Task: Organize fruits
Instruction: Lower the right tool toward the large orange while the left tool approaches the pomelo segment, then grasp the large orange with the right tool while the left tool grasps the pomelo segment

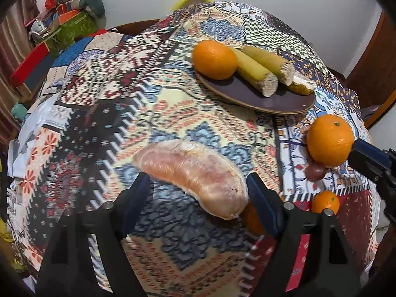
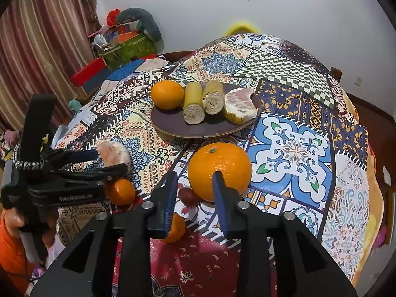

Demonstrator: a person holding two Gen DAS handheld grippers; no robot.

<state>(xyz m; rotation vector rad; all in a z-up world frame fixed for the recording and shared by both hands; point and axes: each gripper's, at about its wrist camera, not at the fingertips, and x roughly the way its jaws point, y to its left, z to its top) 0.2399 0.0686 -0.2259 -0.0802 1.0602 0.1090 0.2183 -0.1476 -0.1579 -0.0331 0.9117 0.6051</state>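
Now: left hand-held gripper [image 1: 198,188] pinches the pomelo slice [image 1: 190,175]; plate [image 1: 259,99] lies at 1 o'clock; right hand-held gripper [image 2: 195,180] spread beside the orange [image 2: 219,170].

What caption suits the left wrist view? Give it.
Left claw grips a peeled pomelo segment; fruit plate waits beyond.

A lived-in room at home, table under a patchwork-print tablecloth [image 2: 297,148], striped curtain [image 2: 49,37] hung at the side, boxes and clutter [image 2: 123,42] were heaped in the corner, fruit sat on a plate [image 2: 205,128].
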